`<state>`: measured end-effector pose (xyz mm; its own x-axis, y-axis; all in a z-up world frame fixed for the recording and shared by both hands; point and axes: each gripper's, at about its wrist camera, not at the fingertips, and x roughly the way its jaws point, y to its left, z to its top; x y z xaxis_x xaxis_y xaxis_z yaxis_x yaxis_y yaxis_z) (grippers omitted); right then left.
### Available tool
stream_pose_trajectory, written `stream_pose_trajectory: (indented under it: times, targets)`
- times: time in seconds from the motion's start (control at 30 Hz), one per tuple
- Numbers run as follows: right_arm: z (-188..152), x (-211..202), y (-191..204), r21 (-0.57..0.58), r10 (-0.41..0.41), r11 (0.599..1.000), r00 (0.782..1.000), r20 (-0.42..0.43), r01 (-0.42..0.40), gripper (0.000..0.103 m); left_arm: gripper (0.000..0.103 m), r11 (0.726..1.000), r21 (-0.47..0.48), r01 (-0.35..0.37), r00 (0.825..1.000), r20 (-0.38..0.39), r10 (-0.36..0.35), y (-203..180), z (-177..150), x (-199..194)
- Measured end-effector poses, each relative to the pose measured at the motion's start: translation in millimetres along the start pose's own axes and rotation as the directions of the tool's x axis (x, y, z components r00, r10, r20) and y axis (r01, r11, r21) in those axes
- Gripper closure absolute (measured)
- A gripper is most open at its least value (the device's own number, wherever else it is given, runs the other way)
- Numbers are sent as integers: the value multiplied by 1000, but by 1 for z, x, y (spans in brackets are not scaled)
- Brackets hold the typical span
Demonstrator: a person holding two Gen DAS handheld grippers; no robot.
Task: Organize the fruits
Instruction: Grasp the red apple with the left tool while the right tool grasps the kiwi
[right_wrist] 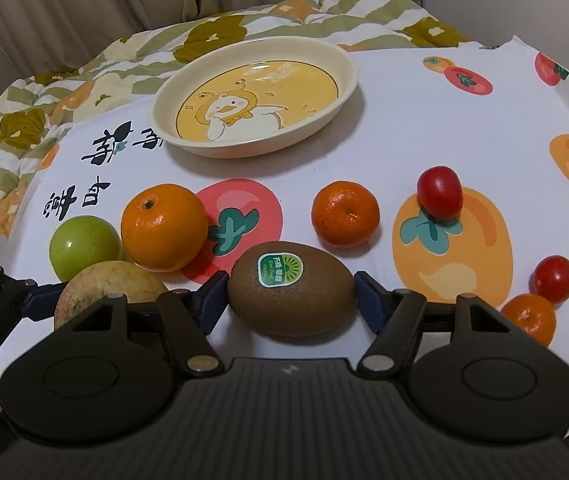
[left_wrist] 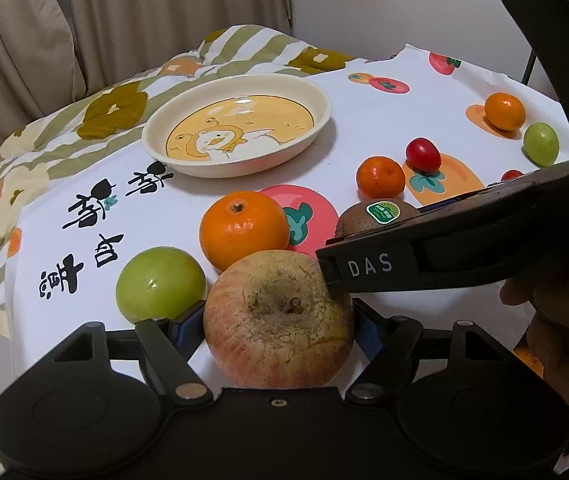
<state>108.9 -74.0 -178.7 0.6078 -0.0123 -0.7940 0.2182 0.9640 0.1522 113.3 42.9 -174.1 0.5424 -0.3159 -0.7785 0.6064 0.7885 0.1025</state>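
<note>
- The left gripper [left_wrist: 278, 322] has its blue pads against both sides of the apple [left_wrist: 278, 320], clamped on it; the apple sits stem hollow up on the white printed cloth [left_wrist: 364, 120]
- The right gripper [right_wrist: 291, 294] has the kiwi [right_wrist: 291, 294] between its blue pads, both of which meet the fruit's ends; the kiwi lies lengthwise across the jaws with its green sticker facing up, resting on the cloth
- Just beyond the left gripper's left finger sits a green fruit [left_wrist: 160, 282]; straight ahead of the apple, close behind it, is a large orange [left_wrist: 244, 230]
- In the left wrist view the right gripper's black arm crosses from the right, its tip lying over the apple's upper right edge
- Well ahead of both grippers stands the cream plate [right_wrist: 254, 98] with a duck picture, nothing in it
- Ahead and right of the kiwi lie a small mandarin [right_wrist: 345, 213] and a red cherry tomato [right_wrist: 440, 191]; nearer on the right are a second cherry tomato [right_wrist: 555, 279] and another mandarin [right_wrist: 530, 318], almost touching
- Far right in the left wrist view sit an orange [left_wrist: 505, 111] and a second green fruit [left_wrist: 540, 144], close together
</note>
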Motion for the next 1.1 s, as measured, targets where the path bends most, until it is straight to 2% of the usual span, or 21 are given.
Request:
stream_pose_trajectory:
  times: [0.17,0.33,0.7,0.9,1.1]
  targets:
    - [5,-9,-1,-6,5,1000,1000,15,-5,21,25,1000,-13,3,1000,2,-3,3,-1,-6]
    - [17,-32,-2,-16,-4,1000,999,38,5,21,25,1000,-30,11,999,34,-10,5,4,-25]
    - [61,-101,-8,-30,6,1000,993,119,-3,22,25,996,-87,-30,989,141,42,22,48,-93]
    - [97,-118,-16,-76,67,996,982,178,-54,22,25,988,-123,-97,975,188,119,29,80,-111]
    - [139,-108,-32,-131,161,982,966,202,-136,22,25,968,-216,-131,966,192,173,37,120,-104]
